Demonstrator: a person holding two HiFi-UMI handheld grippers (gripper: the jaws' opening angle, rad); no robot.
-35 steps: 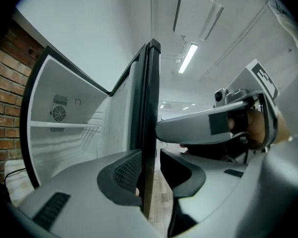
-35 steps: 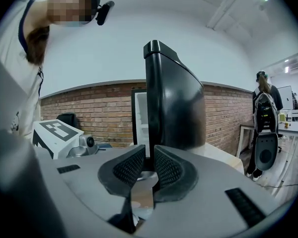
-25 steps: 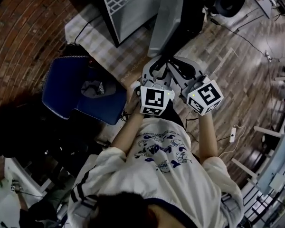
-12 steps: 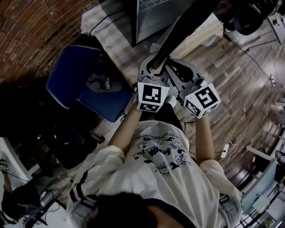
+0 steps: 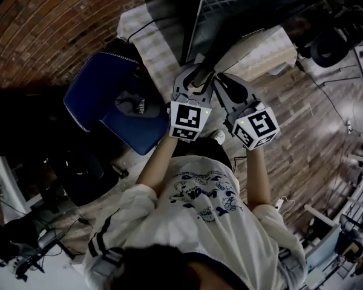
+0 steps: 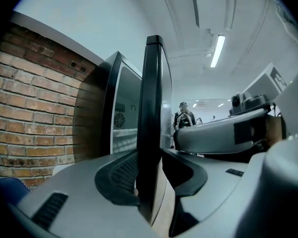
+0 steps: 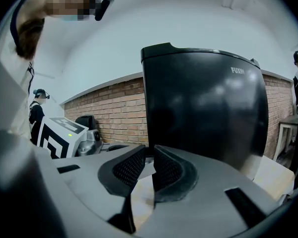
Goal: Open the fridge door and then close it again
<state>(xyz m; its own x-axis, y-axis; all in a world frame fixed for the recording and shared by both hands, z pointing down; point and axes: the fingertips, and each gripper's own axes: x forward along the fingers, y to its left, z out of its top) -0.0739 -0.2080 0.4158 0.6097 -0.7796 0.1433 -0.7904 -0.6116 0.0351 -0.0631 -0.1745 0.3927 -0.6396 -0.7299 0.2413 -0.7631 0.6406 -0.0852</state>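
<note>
The black fridge (image 5: 248, 8) stands at the top of the head view with its wire shelves showing. Its black door (image 7: 203, 108) stands ajar, glossy front towards the right gripper view. The door's thin edge (image 6: 151, 113) stands upright between the jaws of my left gripper (image 5: 195, 77). Those jaws have just been opening. The left pad (image 6: 120, 175) lies against the edge, and a slit shows beside the right pad (image 6: 191, 175). My right gripper (image 7: 148, 157) is shut on nothing, low in front of the door, just right of the left one.
A blue chair (image 5: 103, 89) with a dark cap on it stands left of the grippers. A brick wall (image 5: 42, 29) runs behind it. A checked cloth (image 5: 154, 38) lies under the fridge. Wooden floor (image 5: 308, 125) with cables and gear spreads right.
Both grippers and the door edge have swung towards the fridge body. The left jaws, clamped on the door edge before, have spread apart.
</note>
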